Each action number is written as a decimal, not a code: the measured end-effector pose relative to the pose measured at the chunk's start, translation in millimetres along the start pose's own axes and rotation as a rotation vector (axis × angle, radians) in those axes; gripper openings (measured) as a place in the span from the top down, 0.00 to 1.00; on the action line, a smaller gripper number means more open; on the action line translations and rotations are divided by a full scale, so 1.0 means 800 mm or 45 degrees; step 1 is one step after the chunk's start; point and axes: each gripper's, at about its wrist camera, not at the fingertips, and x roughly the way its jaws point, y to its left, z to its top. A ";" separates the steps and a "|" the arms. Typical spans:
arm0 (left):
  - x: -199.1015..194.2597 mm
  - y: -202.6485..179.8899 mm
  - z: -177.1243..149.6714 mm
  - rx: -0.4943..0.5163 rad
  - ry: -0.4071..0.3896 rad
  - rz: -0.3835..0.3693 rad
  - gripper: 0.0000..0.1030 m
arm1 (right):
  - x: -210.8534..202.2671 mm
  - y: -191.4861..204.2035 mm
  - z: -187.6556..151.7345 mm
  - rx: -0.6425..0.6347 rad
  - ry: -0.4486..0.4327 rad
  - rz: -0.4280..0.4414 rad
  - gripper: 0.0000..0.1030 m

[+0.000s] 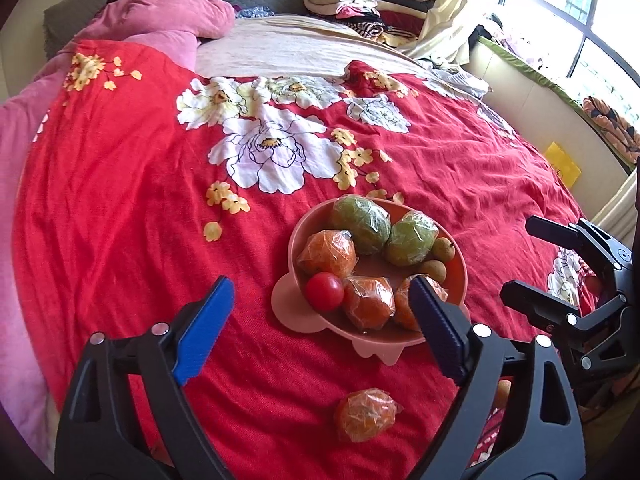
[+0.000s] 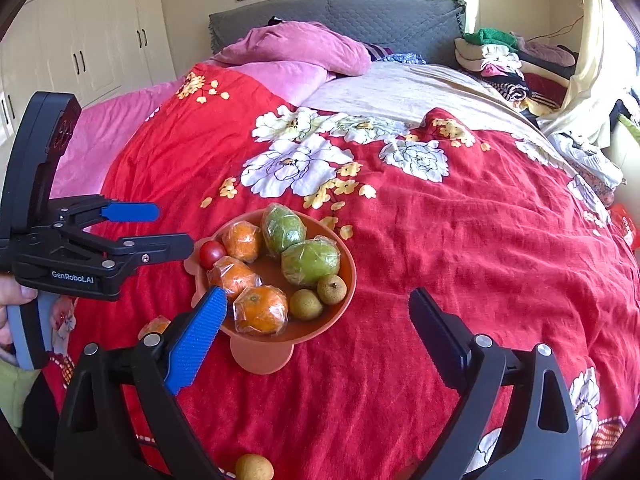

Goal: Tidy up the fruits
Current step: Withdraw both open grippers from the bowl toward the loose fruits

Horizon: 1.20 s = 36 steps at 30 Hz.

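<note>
White "GenRobot.AI" label (image 2: 73, 275) on left hand-held gripper (image 2: 170, 226).

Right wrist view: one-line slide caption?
Open right gripper above a fruit-filled pink bowl on a red floral bedspread, one small fruit loose in front.

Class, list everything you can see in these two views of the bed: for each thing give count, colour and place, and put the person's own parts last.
fruit bowl: one, salmon pink, on the red bedspread
wrapped oranges: three in the bowl, one more loose on the bedspread
wrapped green fruits: two, at the bowl's far side
small brown fruits: two in the bowl, one yellowish loose near the bottom edge
tomato: one, red, at the bowl's rim
bedspread: red, white flowers
pillows: pink, by the headboard
folded clothes: stacked, far right corner
left gripper: open, empty
right gripper: open, empty
</note>
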 end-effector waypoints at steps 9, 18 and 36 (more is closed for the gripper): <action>-0.022 -0.006 -0.002 -0.007 -0.032 0.021 0.10 | -0.020 0.003 0.000 0.003 -0.036 -0.015 0.08; -0.048 -0.016 -0.006 -0.008 -0.072 0.026 0.10 | -0.047 0.011 -0.001 -0.003 -0.069 -0.030 0.07; -0.082 -0.033 -0.020 0.017 -0.115 0.015 0.10 | -0.084 0.021 -0.010 -0.015 -0.117 -0.033 0.05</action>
